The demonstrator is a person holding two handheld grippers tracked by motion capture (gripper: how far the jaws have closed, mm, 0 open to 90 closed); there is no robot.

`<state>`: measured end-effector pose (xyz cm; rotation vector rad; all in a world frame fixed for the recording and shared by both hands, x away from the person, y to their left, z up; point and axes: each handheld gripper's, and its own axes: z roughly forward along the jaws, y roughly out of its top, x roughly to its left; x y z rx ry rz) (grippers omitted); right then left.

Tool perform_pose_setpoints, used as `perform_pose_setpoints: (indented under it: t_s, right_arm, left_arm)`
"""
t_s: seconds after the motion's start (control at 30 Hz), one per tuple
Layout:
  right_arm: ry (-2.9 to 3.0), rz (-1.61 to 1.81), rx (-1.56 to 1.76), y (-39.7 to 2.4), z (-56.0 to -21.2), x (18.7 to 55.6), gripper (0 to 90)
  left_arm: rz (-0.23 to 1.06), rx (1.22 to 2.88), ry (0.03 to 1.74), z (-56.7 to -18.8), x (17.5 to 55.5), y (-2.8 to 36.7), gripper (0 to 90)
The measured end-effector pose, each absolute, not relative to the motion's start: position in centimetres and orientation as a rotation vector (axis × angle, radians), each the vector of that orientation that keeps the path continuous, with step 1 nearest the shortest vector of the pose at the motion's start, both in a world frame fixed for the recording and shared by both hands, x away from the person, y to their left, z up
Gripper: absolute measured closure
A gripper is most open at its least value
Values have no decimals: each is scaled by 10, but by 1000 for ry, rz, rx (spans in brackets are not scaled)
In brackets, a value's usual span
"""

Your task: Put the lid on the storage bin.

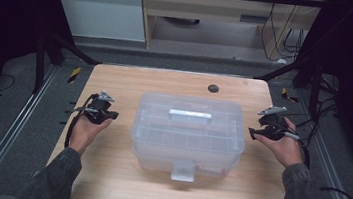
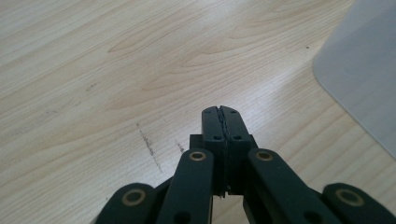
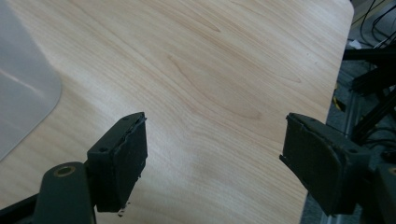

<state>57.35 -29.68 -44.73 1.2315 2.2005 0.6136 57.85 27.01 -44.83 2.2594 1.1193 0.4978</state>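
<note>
Sleeved forearms frame the clear lidded box (image 1: 188, 133); left gripper (image 2: 223, 122) pinched empty, right gripper (image 3: 212, 154) gaping empty. Box looks light, slick, rigid; top handle (image 1: 190, 114) suits.

One box (image 1: 188, 131) — two tongs (image 1: 106, 115)

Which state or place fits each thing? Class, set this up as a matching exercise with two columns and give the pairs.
Things:
1. left gripper
2. right gripper
3. clear plastic box
4. dark round hole

States or places:
A. middle of the table, lid on
B. jaws wide apart
C. near the table's far edge
D. jaws pressed together, holding nothing

Pairs: 1-D, 2-B, 3-A, 4-C
</note>
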Motion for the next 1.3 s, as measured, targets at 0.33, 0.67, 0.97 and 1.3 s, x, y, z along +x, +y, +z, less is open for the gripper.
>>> perform_pose_setpoints:
  t_s: [0.33,0.67,0.97,1.3]
  right_arm:
    - [2147,659,1372,-301,-473,594,190]
    - [2112,704,1451,-301,-491,600,161]
    - [2076,784,1489,-303,-501,597,140]
    - [1974,851,1557,-298,-511,589,12]
  left_arm:
    - [593,2141,1237,-466,594,280,483]
    - [583,2071,1351,-489,599,291,195]
    - [547,2037,1359,-500,599,290,115]
    - [591,2020,1332,-507,597,288,27]
